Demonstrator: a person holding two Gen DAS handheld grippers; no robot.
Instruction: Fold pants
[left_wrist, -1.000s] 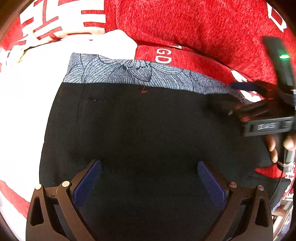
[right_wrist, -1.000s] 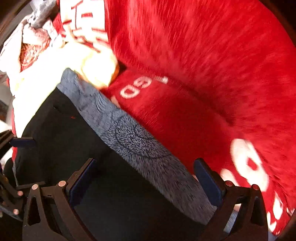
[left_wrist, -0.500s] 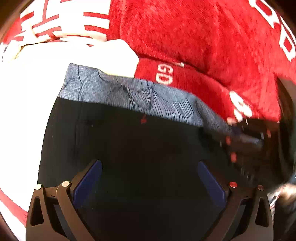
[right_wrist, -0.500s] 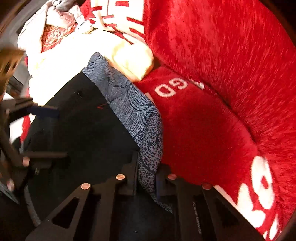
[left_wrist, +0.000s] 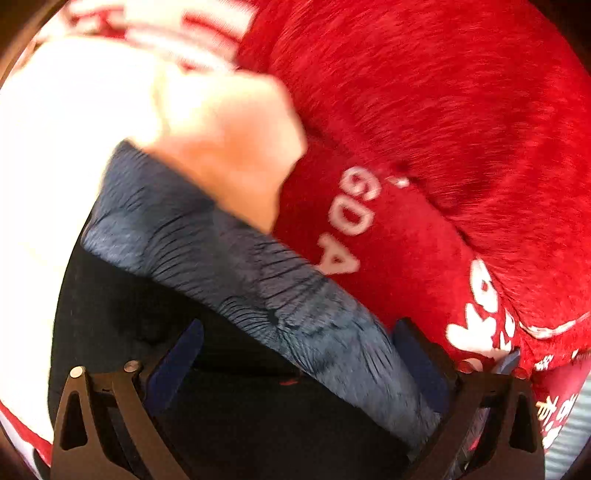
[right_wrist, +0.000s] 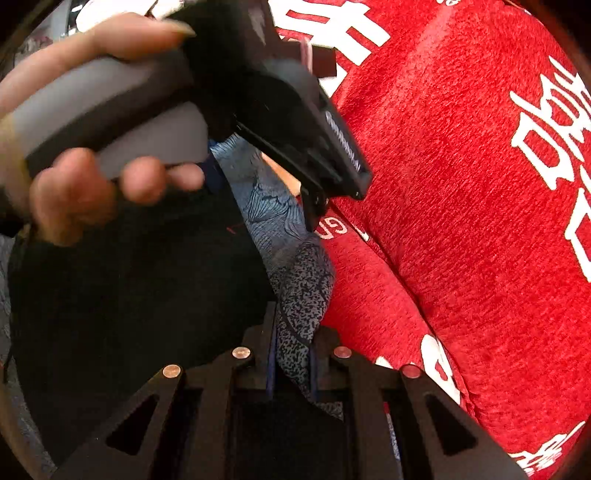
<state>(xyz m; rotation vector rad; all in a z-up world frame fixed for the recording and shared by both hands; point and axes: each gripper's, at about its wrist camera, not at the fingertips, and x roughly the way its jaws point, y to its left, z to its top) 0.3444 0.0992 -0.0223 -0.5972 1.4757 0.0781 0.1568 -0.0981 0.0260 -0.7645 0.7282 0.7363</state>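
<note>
The right gripper (right_wrist: 291, 363) has its fingers (right_wrist: 271, 365) clamped narrow on the grey patterned waistband (right_wrist: 301, 295) of the pants (right_wrist: 140, 295), a pinch of the band standing up between the pads. The left gripper (left_wrist: 295, 358) is set astride the same waistband (left_wrist: 258, 280) further along; its fingers (left_wrist: 177, 358) have just been closing, with the band and black cloth between them, but the pads do not yet press it. In the right wrist view the person's hand (right_wrist: 85, 162) wraps the left gripper's handle above the pants. The pants lie flat on a red blanket (left_wrist: 443, 147) with white lettering, waistband towards it, with pale bedding (left_wrist: 55, 147) at the far left.

The step in hand appears to be seizing the waistband at two points before the first fold. Next, the left fingers would need to shut fully on the band; then both hands should lift together and carry the waist evenly over the legs, keeping the cloth taut so it does not bunch.
</note>
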